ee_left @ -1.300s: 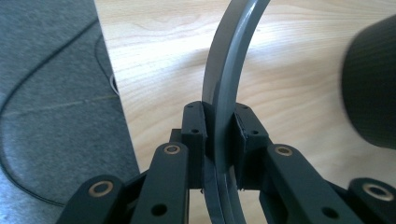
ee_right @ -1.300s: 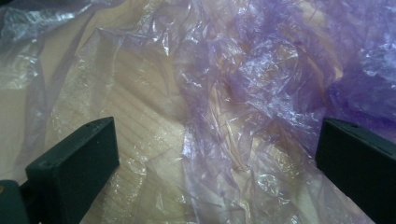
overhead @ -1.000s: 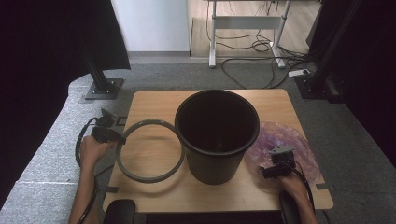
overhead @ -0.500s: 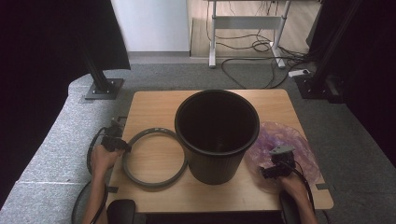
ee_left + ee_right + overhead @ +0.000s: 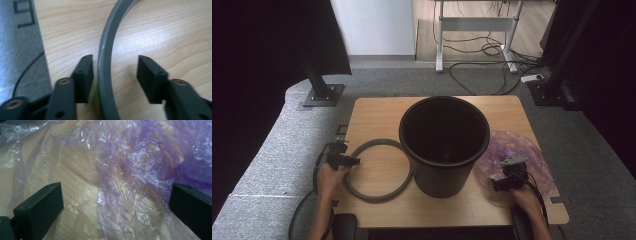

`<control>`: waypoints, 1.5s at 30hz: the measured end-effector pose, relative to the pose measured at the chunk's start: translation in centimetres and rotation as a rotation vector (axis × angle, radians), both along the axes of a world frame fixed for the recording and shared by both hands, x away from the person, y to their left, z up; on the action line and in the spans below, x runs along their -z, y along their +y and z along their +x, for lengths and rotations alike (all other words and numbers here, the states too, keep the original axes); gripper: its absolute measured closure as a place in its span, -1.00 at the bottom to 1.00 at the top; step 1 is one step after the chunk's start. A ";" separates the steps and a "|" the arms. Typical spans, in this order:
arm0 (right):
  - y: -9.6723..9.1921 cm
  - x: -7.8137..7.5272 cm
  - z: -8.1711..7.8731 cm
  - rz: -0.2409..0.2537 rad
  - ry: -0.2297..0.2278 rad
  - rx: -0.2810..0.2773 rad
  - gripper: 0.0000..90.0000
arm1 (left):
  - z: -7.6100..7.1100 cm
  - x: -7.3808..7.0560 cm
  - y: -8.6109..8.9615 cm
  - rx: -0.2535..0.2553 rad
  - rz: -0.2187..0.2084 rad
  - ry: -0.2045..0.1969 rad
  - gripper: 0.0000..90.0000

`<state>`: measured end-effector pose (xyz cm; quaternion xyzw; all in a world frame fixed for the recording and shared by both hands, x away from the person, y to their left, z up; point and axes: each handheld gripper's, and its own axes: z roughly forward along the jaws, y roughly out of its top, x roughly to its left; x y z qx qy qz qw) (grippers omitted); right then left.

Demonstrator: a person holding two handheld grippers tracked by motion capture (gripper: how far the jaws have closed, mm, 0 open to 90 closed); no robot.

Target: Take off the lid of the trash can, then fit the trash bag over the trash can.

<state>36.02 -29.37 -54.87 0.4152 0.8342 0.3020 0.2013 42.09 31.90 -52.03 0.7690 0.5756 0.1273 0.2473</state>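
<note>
Between the left hand-held gripper (image 5: pixel 113 75) jaws, just opened, grey ring (image 5: pixel 106 75), unclamped, flat on table (image 5: pixel 160 30)

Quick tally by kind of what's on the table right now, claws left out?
Black bin: 1
Grey ring: 1
Purple plastic bag: 1
Total: 3

a grey ring (image 5: pixel 377 170) lies flat on the wooden table, at the near left, its right edge just beside the black bin. a crumpled, see-through purple plastic bag (image 5: pixel 524 155) lies spread on the table's near right corner, close beside the bin.
</note>
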 end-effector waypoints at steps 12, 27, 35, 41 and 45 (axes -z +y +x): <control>-0.1 0.1 0.1 0.017 0.013 0.000 -1.00 | -2.0 2.7 -0.4 0.071 0.012 -0.259 -0.73; -0.8 -1.8 -0.1 0.072 -0.033 0.005 -1.00 | -2.2 2.7 -0.6 0.049 0.015 -0.259 -0.73; -1.5 -4.3 0.6 0.083 -0.066 0.006 -1.00 | -2.2 2.7 -0.6 0.038 0.016 -0.259 -0.73; -2.2 -5.4 2.2 0.033 -0.028 0.012 -1.00 | -2.3 2.7 -0.7 0.035 0.016 -0.259 -0.73; -2.6 -5.9 3.8 0.002 0.012 0.026 -1.00 | -2.3 2.7 -0.7 0.032 0.016 -0.259 -0.73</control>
